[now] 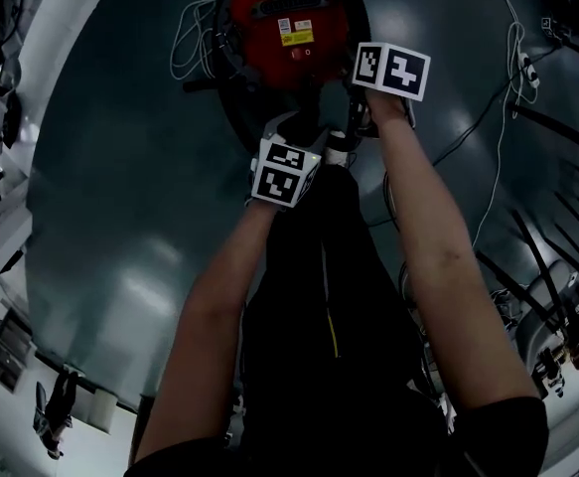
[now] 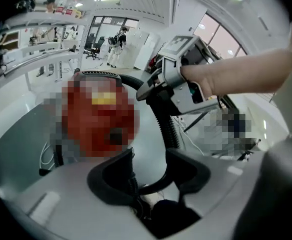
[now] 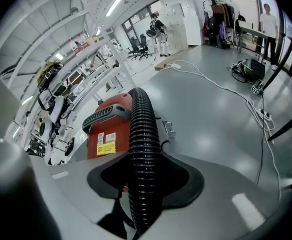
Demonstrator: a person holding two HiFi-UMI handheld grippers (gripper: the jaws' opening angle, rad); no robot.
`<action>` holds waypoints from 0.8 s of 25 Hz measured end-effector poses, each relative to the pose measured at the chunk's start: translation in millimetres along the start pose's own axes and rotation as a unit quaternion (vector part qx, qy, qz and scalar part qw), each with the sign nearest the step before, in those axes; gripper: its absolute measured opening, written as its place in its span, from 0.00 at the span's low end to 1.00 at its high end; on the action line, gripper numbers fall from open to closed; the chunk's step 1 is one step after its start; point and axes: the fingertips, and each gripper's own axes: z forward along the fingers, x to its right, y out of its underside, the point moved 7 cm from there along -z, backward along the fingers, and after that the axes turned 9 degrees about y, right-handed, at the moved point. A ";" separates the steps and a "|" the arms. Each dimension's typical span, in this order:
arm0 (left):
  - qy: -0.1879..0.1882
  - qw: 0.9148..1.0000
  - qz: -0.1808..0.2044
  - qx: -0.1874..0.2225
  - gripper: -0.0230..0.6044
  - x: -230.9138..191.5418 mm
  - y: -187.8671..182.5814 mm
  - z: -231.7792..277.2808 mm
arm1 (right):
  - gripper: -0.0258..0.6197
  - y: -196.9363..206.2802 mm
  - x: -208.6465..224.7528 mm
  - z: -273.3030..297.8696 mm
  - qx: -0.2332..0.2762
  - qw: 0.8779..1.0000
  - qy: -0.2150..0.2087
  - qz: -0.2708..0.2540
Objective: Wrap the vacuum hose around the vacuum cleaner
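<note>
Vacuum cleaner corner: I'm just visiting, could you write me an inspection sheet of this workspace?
Surface: glossy grey floor.
Job's things: red vacuum cleaner on the floor; black ribbed hose rising from it.
Clutter: nothing seen.
Grippers: right gripper, jaws clamped on the hose; left gripper, jaws apart, hose passing between them.
Cables: white cable looped beside the vacuum cleaner; another cable runs to a power strip.
Surroundings: people standing far off; office chairs.

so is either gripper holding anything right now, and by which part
The right gripper grips the black ribbed vacuum hose on its corrugated length, not an end. The left gripper has its jaws apart; the hose passes loosely between them.
</note>
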 end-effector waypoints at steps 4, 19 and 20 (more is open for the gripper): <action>0.013 1.000 0.003 -0.001 0.38 13.9 -3.0 19.5 | 0.31 1.0 4.6 5.6 0.001 1.000 -0.008 -0.010; 0.059 0.998 0.026 -0.016 0.46 41.3 -10.2 86.1 | 0.32 0.8 20.3 20.0 -0.019 0.996 -0.084 0.006; 0.062 0.998 0.027 -0.014 0.47 42.4 -10.0 90.8 | 0.32 -0.2 19.9 19.0 -0.023 0.996 -0.085 0.007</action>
